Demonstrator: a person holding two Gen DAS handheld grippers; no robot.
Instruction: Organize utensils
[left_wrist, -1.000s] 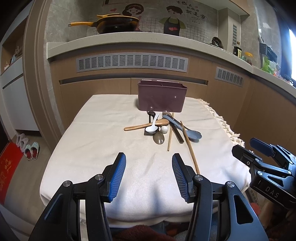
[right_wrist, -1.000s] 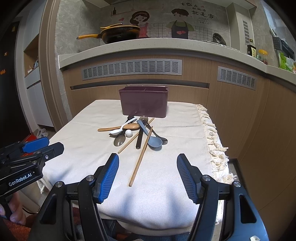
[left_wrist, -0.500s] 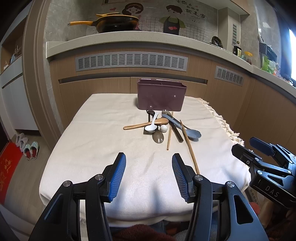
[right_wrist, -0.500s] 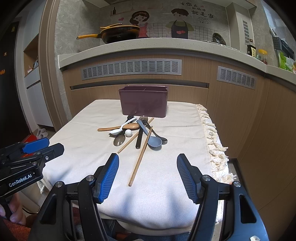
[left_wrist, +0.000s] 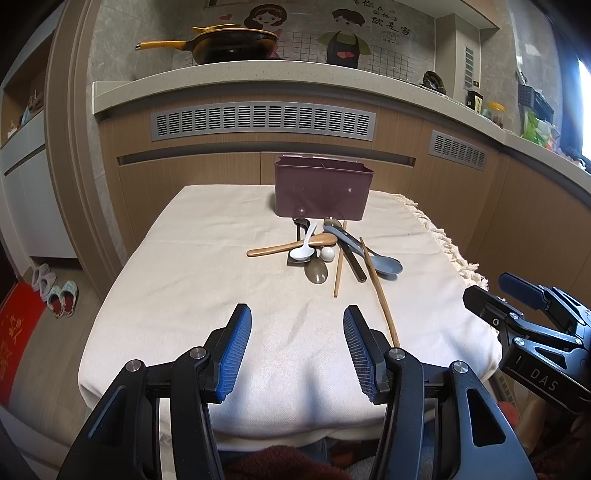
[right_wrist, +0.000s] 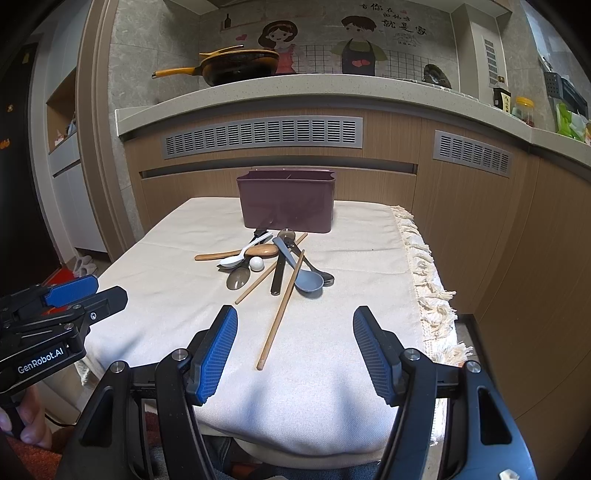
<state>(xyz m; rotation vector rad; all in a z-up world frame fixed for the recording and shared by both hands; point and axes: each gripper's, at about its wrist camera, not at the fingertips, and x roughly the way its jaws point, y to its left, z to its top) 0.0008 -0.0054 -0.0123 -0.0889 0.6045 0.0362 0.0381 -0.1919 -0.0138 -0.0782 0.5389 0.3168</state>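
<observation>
A maroon utensil holder (left_wrist: 322, 192) (right_wrist: 287, 201) stands at the far side of the cloth-covered table (left_wrist: 192, 266). In front of it lies a pile of utensils: a wooden spoon (left_wrist: 291, 246) (right_wrist: 240, 253), a white spoon (left_wrist: 304, 248) (right_wrist: 240, 256), a grey spoon (left_wrist: 373, 258) (right_wrist: 301, 271), a long wooden chopstick (left_wrist: 378, 291) (right_wrist: 281, 308) and a shorter one (left_wrist: 339, 264) (right_wrist: 269, 275). My left gripper (left_wrist: 297, 347) is open and empty above the near table edge. My right gripper (right_wrist: 295, 350) is open and empty, with the long chopstick's near end between its fingers' line of sight.
Wooden kitchen cabinets with grey vents (left_wrist: 262, 122) stand behind the table, with a yellow-handled pan (left_wrist: 229, 40) on the counter. The cloth's fringe (right_wrist: 424, 273) hangs on the table's right edge. Slippers (left_wrist: 55, 291) lie on the floor at left.
Both grippers have drifted very slightly toward the table; the utensils and holder have not moved. Both stay open.
</observation>
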